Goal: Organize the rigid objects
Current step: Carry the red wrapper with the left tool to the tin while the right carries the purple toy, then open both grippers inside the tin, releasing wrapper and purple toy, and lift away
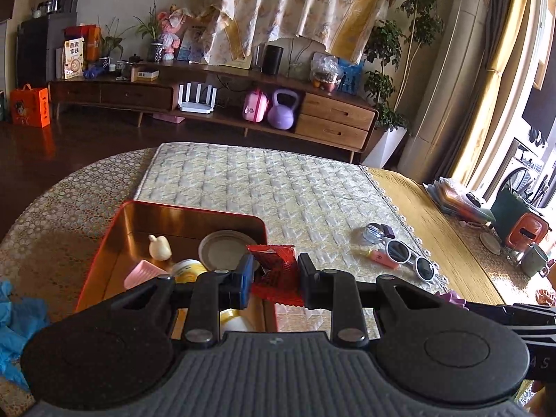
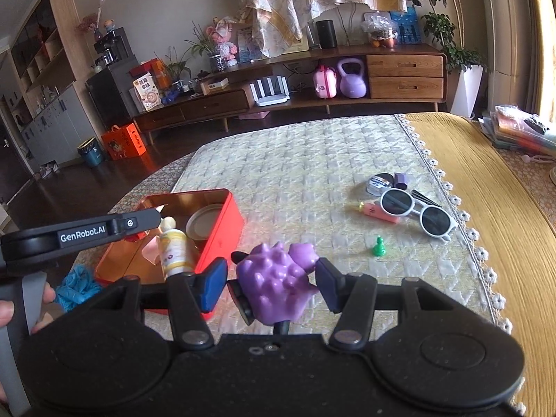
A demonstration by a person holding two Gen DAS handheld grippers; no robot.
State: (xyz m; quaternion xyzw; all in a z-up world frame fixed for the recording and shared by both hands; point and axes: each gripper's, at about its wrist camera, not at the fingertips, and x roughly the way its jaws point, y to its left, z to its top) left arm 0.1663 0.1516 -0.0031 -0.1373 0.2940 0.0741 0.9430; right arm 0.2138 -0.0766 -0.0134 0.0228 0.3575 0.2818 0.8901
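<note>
Left gripper (image 1: 272,271) clenched on a red crinkled packet (image 1: 276,272), held at the right wall of the red tin box (image 1: 104,243), partly over its rim; presumably poised for a drop inside, since that is where sorted items collect. Already in the box: round metal lid (image 1: 222,250), cream duck-shaped figure (image 1: 160,247), pink ridged piece (image 1: 144,272), yellow-and-white bottle (image 2: 175,250) leaning upright against the near-right wall. Right gripper (image 2: 272,283) framing a purple spiky toy (image 2: 274,286); small gaps visible between pads and toy on both sides, so jaws look released or not yet closed; whether the toy rests on the quilted mat (image 1: 278,187) or hangs cannot be told from this angle. Toy sits just right of the box, likely next in line for transfer. Remaining on the mat, well apart from the box: white sunglasses (image 2: 417,210), pink tube (image 2: 380,212) touching the sunglasses' left lens, small green pawn (image 2: 378,246) in front of it, round clear-lidded case (image 2: 380,182) and purple block (image 2: 401,180) behind. Blue crumpled glove (image 1: 17,319) left of the box, outside it. Judgement: task partway done; packet release next, clearance over the bottle worth watching.
</note>
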